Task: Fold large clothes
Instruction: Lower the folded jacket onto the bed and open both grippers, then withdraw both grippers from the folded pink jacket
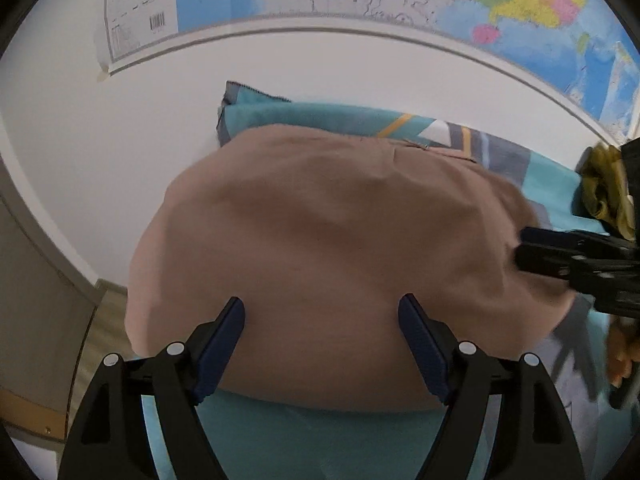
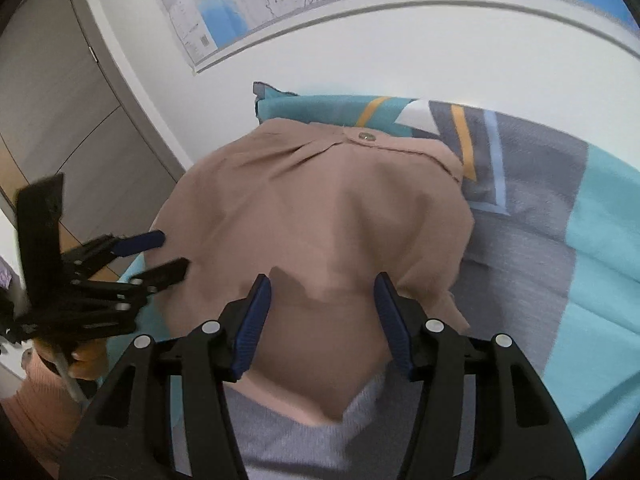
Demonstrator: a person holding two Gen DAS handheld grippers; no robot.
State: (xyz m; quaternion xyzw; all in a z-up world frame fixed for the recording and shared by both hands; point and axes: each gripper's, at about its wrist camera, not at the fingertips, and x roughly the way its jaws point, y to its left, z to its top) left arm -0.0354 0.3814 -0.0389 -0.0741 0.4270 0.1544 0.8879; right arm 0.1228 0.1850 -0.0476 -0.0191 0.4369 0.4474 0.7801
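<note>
A tan garment (image 1: 320, 240) lies folded in a rounded heap on a bed with a teal and grey cover (image 1: 280, 440). Its waistband with a button (image 2: 366, 136) lies at the far end. My left gripper (image 1: 322, 344) is open, its blue-padded fingers spread just above the garment's near edge, holding nothing. My right gripper (image 2: 322, 320) is open too, fingers spread over the garment's near right part. In the left wrist view the right gripper (image 1: 528, 248) comes in from the right at the garment's right edge. In the right wrist view the left gripper (image 2: 172, 254) comes in from the left.
A white wall with a large map (image 1: 520, 0) stands behind the bed. A grey cabinet (image 2: 60, 120) stands to the left. A dark and olive bundle of clothes (image 1: 608, 188) lies at the bed's right. Wood floor (image 1: 96, 328) shows left of the bed.
</note>
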